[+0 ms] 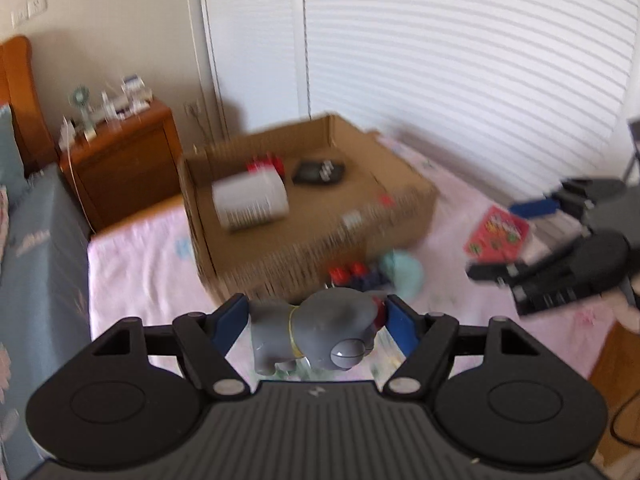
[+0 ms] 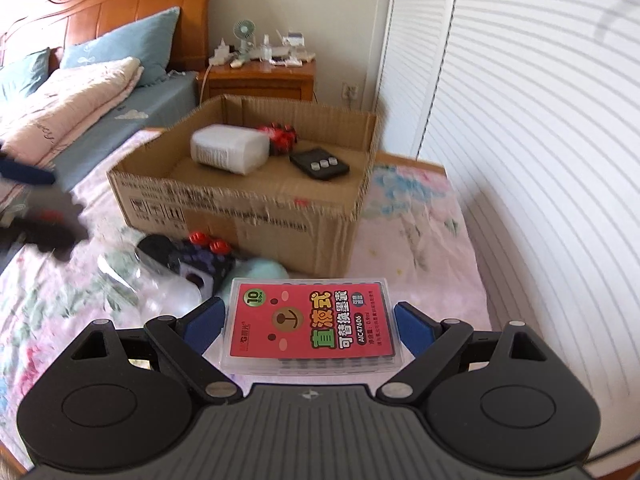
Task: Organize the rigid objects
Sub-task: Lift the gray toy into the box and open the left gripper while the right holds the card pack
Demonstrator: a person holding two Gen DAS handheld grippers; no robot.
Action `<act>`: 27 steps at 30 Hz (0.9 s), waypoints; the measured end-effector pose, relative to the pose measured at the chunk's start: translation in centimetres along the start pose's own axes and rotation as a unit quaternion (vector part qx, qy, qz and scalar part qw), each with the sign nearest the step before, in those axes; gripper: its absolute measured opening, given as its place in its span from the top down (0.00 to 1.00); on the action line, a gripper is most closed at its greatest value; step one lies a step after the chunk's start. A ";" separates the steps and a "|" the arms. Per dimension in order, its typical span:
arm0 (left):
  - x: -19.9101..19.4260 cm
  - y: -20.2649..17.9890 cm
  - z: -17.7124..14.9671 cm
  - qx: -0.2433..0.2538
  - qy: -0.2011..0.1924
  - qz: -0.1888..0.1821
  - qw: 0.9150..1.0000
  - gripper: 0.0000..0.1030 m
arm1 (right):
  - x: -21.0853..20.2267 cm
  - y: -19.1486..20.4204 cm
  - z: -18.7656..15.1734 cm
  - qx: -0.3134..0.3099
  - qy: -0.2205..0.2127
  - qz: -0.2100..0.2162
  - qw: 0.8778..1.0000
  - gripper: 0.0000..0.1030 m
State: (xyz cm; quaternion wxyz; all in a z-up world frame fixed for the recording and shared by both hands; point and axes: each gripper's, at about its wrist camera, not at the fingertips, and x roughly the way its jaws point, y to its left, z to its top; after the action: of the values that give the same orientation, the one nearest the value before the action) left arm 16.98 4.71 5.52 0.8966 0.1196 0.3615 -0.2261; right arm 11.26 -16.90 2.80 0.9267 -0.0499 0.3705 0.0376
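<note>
My left gripper (image 1: 316, 322) is shut on a grey toy dog (image 1: 316, 336) with a yellow collar, held above the pink bedspread in front of the cardboard box (image 1: 320, 240). My right gripper (image 2: 308, 320) is shut on a clear plastic case with a red label (image 2: 310, 322); it also shows at the right of the left wrist view (image 1: 498, 236). The box (image 2: 240, 212) holds a white container (image 2: 228, 152), a red and black toy (image 2: 280, 136) and a black device (image 2: 320, 164).
A dark toy with red knobs (image 2: 204, 252), a teal fluffy thing (image 2: 264, 270) and crinkled clear plastic (image 2: 160, 280) lie in front of the box. A wooden nightstand (image 2: 260, 80) with small items stands behind it. White slatted doors (image 2: 520, 120) run along the right.
</note>
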 end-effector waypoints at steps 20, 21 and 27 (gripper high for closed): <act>5.0 3.4 1.9 -0.069 -0.021 0.021 0.997 0.03 | 0.7 1.7 5.2 -0.043 -0.026 0.012 0.999 0.09; 4.6 3.3 1.4 -0.069 -0.023 0.022 0.997 0.02 | 0.9 1.7 5.5 -0.042 -0.025 0.012 0.999 0.09; 2.6 2.6 -1.0 -0.062 -0.037 0.043 0.996 0.02 | 1.7 1.4 7.2 -0.030 -0.018 0.018 0.999 0.09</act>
State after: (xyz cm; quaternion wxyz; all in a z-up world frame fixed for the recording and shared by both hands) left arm 19.28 6.54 3.14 0.9239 0.0707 0.3360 -0.1691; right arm 17.25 -14.56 6.70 0.9306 -0.0703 0.3529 0.0662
